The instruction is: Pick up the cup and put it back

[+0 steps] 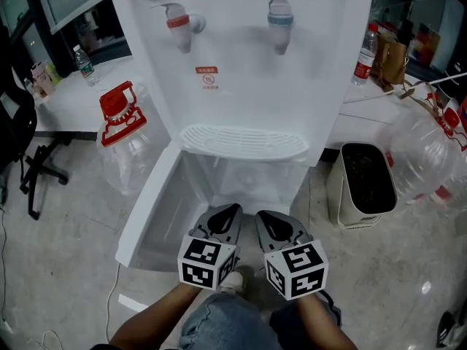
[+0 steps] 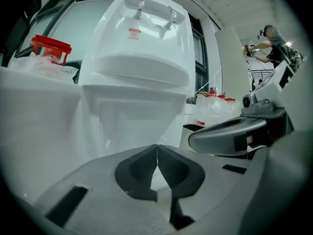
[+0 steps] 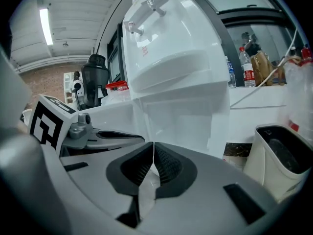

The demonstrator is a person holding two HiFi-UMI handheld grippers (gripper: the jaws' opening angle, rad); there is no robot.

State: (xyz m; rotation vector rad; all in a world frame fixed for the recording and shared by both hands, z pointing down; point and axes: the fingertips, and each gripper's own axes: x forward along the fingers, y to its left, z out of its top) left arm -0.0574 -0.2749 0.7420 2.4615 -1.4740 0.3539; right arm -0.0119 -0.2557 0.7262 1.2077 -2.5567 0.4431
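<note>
Head view: left gripper (image 1: 228, 211) and right gripper (image 1: 264, 219) sit side by side, low in front of the water dispenser (image 1: 248, 86) — both jaw pairs closed tip to tip, nothing between them. The dispenser's lower cabinet door (image 1: 149, 210) hangs open to the left, with the grippers just outside the opening. The cup cannot be made out in any view. A jug with red cap (image 1: 117, 111) stands left of the dispenser — a white bin (image 1: 361, 188) to its right.

Dispenser (image 1: 248, 86) centre; jug (image 1: 124, 148) at left, bin (image 1: 340, 195) at right; left gripper (image 1: 230, 208), right gripper (image 1: 262, 215) abreast before it.
</note>
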